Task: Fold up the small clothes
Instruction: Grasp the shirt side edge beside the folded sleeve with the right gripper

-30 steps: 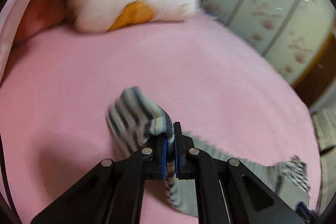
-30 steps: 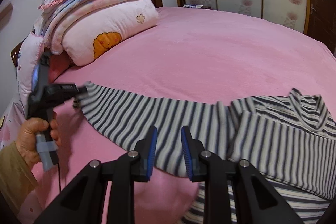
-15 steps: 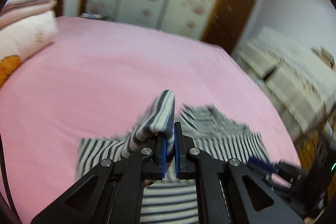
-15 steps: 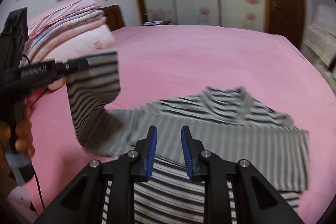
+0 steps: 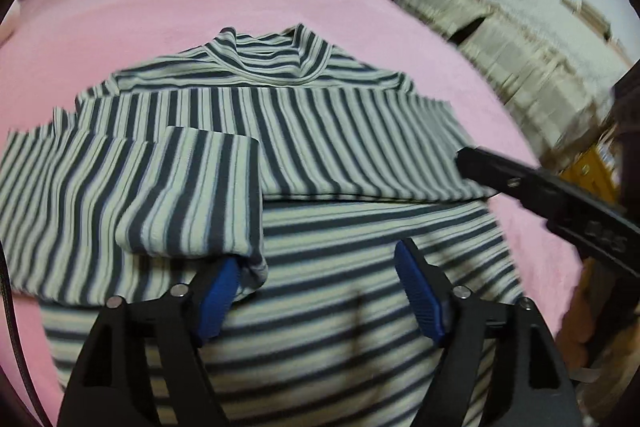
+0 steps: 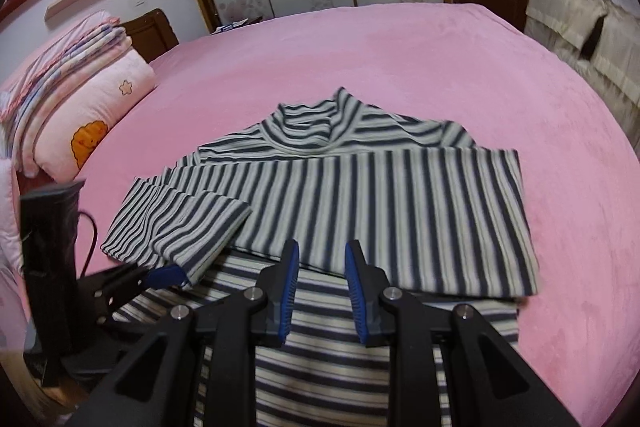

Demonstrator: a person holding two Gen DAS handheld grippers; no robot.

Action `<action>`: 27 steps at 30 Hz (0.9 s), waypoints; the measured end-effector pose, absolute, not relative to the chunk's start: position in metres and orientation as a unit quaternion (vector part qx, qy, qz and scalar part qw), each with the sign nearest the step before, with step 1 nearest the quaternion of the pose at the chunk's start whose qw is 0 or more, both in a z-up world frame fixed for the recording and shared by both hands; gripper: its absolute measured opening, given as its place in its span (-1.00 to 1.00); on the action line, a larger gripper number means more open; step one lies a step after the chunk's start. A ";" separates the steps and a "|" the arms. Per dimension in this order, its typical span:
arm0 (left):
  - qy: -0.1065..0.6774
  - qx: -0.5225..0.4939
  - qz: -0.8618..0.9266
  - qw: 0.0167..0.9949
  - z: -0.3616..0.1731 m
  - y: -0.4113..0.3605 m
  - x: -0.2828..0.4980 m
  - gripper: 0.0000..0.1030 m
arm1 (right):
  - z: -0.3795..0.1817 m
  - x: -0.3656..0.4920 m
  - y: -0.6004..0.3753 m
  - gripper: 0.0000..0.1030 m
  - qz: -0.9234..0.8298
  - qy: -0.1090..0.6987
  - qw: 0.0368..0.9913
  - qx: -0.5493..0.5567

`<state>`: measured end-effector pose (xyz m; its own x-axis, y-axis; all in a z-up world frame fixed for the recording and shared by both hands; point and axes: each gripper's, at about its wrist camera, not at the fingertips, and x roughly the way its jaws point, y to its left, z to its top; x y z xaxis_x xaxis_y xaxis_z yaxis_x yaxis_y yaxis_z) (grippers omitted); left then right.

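We are laying the second sleeve (image 5: 152, 187) across the striped top (image 6: 360, 379) on the pink bed (image 6: 360, 59). Our left gripper (image 5: 320, 291) is gaping wide, the cuff resting against its left pad; our right gripper (image 6: 322, 291) is hovering part-open, empty, above the body. Next, we judge, both are reaching below the jaws for the hem.

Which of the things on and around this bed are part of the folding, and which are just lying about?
Part of the folding:
- striped shirt with both sleeves laid across it
- left gripper, open
- right gripper, open
- pink bed, the work surface

Just lying about:
- pillow
- folded quilts
- covered sofa
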<state>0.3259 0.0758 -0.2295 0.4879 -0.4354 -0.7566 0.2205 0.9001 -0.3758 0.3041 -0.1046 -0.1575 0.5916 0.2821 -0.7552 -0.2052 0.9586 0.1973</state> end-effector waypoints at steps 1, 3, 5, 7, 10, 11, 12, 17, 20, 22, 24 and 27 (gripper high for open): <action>0.468 -0.129 -0.192 0.853 -0.229 0.081 0.322 0.46 | -0.158 0.304 -0.106 -0.54 0.139 0.431 0.890 0.045; 0.466 -0.154 -0.190 0.850 -0.225 0.090 0.315 0.47 | -0.157 0.303 -0.102 -0.54 0.149 0.431 0.889 0.041; 0.462 -0.168 -0.186 0.851 -0.218 0.103 0.307 0.49 | -0.154 0.302 -0.096 -0.54 0.158 0.429 0.889 0.034; 0.452 -0.175 -0.184 0.855 -0.207 0.117 0.294 0.53 | -0.150 0.300 -0.087 -0.54 0.171 0.423 0.889 0.025; 0.435 -0.166 -0.175 0.867 -0.197 0.129 0.277 0.62 | -0.145 0.298 -0.069 -0.54 0.193 0.419 0.887 0.014; 0.431 -0.161 -0.169 0.872 -0.193 0.133 0.272 0.62 | -0.144 0.297 -0.062 -0.54 0.203 0.419 0.885 0.010; 0.425 -0.156 -0.161 0.877 -0.190 0.137 0.266 0.62 | -0.143 0.297 -0.055 -0.54 0.211 0.418 0.884 0.004; 0.405 -0.151 -0.115 0.895 -0.183 0.177 0.245 0.62 | -0.148 0.288 -0.003 -0.54 0.263 0.424 0.865 -0.048; 0.419 -0.140 -0.067 0.895 -0.189 0.206 0.245 0.62 | -0.160 0.280 0.031 -0.54 0.299 0.431 0.847 -0.085; 0.430 -0.139 -0.039 0.891 -0.195 0.227 0.244 0.62 | -0.168 0.275 0.049 -0.54 0.308 0.428 0.842 -0.116; 0.440 -0.145 -0.019 0.886 -0.204 0.246 0.247 0.62 | -0.176 0.273 0.065 -0.54 0.312 0.427 0.836 -0.148; 0.450 -0.169 0.001 0.877 -0.218 0.272 0.251 0.62 | -0.195 0.279 0.081 -0.54 0.302 0.438 0.826 -0.185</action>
<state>0.2509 0.2717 -0.2175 0.5943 -0.1497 -0.7902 -0.1546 0.9430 -0.2948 0.2795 0.0811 -0.1953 0.4344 0.3368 -0.8354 -0.6611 0.7492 -0.0417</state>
